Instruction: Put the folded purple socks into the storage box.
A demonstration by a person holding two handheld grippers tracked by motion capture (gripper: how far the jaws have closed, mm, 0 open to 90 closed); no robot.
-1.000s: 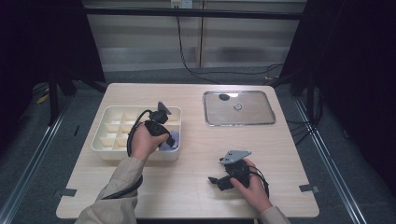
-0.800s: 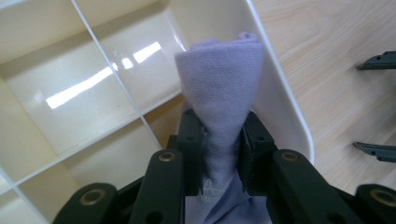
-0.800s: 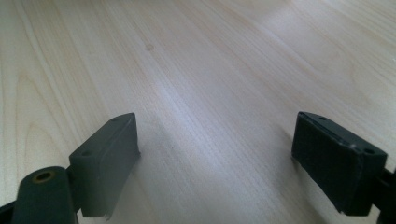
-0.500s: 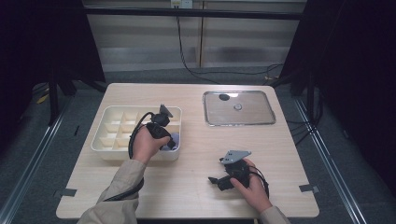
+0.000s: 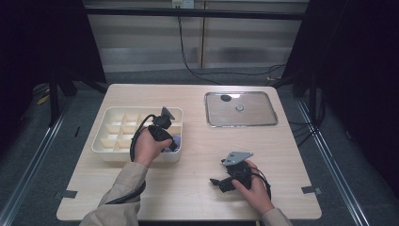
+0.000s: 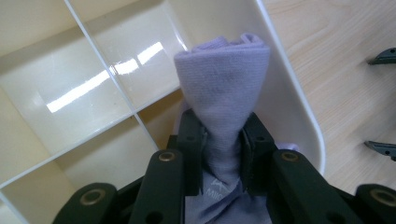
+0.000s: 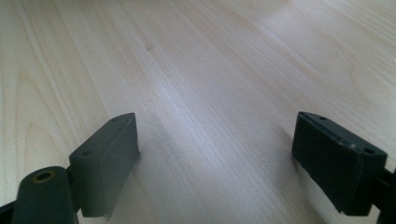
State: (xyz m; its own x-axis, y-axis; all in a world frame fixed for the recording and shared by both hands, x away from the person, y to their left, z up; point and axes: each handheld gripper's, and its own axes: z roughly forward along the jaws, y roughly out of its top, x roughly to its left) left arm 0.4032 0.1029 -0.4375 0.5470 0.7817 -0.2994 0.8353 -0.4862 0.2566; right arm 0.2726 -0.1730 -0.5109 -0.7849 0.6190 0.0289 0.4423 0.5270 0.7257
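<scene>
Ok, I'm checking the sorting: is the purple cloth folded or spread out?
Folded. The purple cloth is bunched into a narrow folded bundle, pinched by the left gripper over a corner compartment of the cream tray.

Light falls from overhead onto the table (image 5: 197,179), which stands bright and evenly lit in the high view while the surroundings on both sides sink into near-black. The metal tray (image 5: 263,120) gives back a pale, hazy sheen. Shadows under the hands are short and soft. In the left gripper view, white streaks of glare lie on the glossy floor of the divided bin (image 6: 93,84), and the lilac cloth (image 6: 224,93) is sharp while the near black fingers (image 6: 189,140) are a little soft. In the right gripper view the wood grain looks mildly blurred, with a broad pale sheen down the middle and soft shadows beside the fingers (image 7: 109,154).
</scene>
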